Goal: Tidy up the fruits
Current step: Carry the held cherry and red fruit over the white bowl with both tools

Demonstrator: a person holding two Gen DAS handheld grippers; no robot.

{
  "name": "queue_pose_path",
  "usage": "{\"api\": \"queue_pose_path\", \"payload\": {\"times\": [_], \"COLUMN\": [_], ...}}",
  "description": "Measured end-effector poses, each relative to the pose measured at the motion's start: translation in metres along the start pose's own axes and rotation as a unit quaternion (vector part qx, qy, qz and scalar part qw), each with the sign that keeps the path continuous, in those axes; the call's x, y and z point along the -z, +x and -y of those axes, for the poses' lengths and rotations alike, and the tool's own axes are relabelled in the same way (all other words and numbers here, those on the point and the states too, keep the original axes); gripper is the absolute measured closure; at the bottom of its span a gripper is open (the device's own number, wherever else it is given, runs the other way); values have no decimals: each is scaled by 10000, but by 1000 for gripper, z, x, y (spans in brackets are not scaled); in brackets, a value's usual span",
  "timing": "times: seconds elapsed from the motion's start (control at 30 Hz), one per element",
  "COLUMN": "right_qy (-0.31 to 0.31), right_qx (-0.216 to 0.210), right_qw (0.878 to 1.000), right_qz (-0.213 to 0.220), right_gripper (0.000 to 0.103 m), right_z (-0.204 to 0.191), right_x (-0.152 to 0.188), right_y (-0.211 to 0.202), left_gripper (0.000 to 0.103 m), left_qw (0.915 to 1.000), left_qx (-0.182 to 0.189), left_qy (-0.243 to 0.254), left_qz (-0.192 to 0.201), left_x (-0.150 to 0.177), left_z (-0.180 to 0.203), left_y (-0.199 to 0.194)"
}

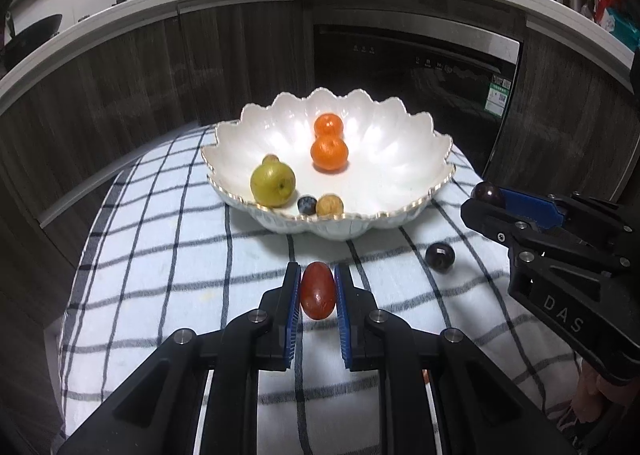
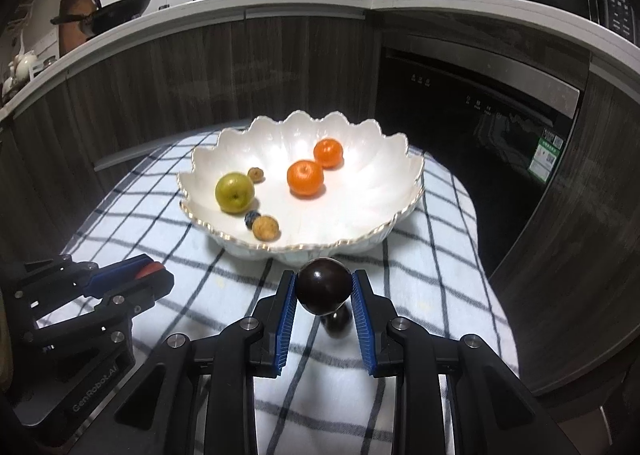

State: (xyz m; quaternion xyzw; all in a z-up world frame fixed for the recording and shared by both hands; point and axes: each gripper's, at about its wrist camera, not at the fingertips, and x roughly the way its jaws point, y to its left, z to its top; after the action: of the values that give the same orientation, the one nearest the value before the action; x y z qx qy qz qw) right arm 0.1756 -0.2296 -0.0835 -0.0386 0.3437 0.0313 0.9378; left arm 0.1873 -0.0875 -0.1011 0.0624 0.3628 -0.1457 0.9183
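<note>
the left gripper [image 1: 317,291] is clenched on a red oval fruit [image 1: 317,290] at lower centre, its long axis pointing up the frame toward the scalloped bowl [image 1: 400,211]. the right gripper [image 2: 324,291] grasps a dark round plum [image 2: 323,286] (a second plum [image 1: 440,255] lies on the checked cloth [image 1: 160,255] below it).

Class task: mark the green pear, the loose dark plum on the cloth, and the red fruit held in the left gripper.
green pear [image 1: 272,184], left wrist view, centre of its skin
loose dark plum [image 1: 440,256], left wrist view, its top
red fruit [image 1: 317,290], left wrist view, its middle
</note>
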Motion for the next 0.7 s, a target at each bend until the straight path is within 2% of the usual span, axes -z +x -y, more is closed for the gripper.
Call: {"api": "queue_pose_path", "payload": {"times": [0.7], "right_qy": [100], "right_qx": [128], "right_qw": [9995], "right_qz": [267], "right_gripper": [74], "right_z": [26], "right_x": [-49], "right_y": [8], "left_gripper": [85], "left_qw": [9999], "left_qx": [33], "left_qy": [-20], "left_qz": [136], "left_x": [-58], "left_z": [1], "left_y": [22]}}
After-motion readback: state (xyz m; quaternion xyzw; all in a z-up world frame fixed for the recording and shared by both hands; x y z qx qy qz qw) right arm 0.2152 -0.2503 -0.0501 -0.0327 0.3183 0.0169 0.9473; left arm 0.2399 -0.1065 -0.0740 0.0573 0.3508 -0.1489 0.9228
